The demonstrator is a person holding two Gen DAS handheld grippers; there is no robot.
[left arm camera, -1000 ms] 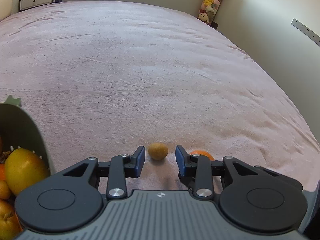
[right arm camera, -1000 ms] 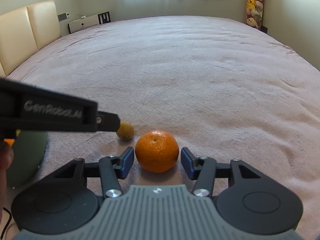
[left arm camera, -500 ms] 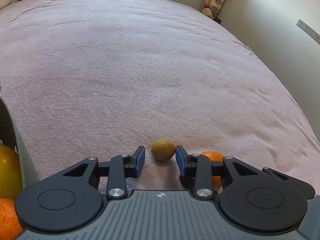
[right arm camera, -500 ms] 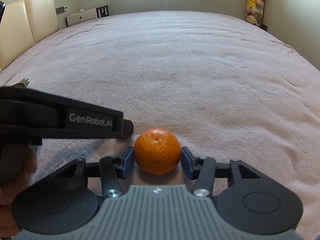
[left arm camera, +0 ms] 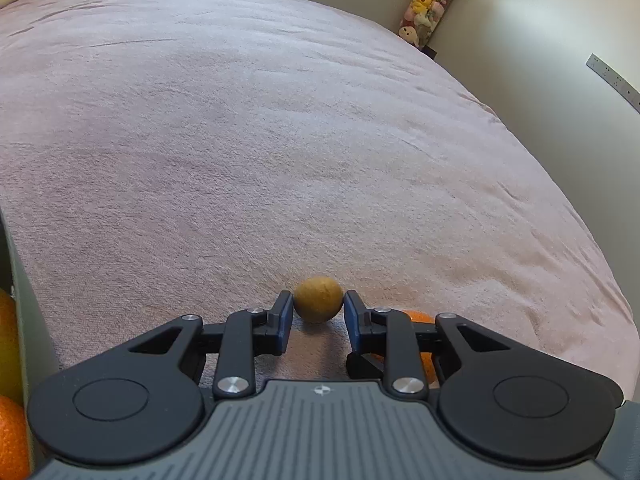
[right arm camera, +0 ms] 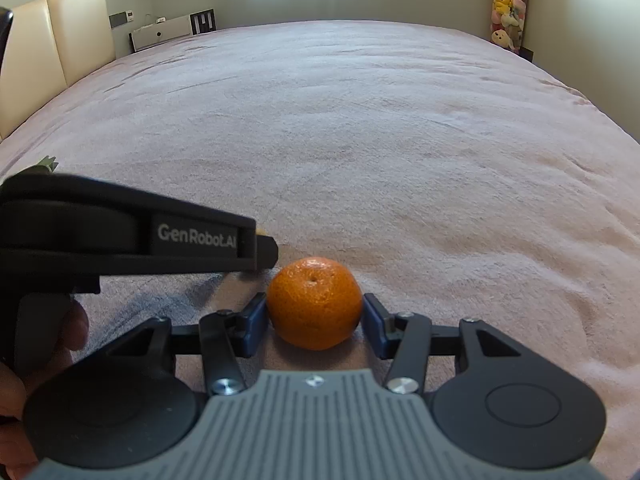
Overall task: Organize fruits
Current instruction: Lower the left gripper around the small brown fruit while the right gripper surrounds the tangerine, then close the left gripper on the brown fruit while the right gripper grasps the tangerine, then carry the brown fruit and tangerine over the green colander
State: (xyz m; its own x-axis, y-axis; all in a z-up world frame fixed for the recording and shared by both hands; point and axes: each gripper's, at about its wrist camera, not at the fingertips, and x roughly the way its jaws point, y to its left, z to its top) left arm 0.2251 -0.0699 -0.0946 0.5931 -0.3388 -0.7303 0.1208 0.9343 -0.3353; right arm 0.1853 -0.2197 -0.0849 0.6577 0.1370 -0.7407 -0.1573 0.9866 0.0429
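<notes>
Left gripper point(left arm camera: 318, 314) low over the pink blanket point(left arm camera: 280, 140), 2 blue pads point(left arm camera: 285, 316) flanking a small brown fruit point(left arm camera: 318, 299) at their tips, both pads touching or nearly touching its sides; whether actually clamped, cannot tell. Behind the right-hand finger, a sliver of orange point(left arm camera: 418, 318). Far to the left of the fingers, a green bowl's wall point(left arm camera: 24, 320) with yellow and orange fruit inside.

Right gripper point(right arm camera: 315, 322) also down on the blanket, pads hugging the orange point(right arm camera: 315, 302) on both sides, contact or a hair's gap. Left of it, the other gripper's black body marked GenRobot.AI, held by a hand point(right arm camera: 24, 380). Beyond, plush toys point(right arm camera: 507, 4) in the far right corner.
</notes>
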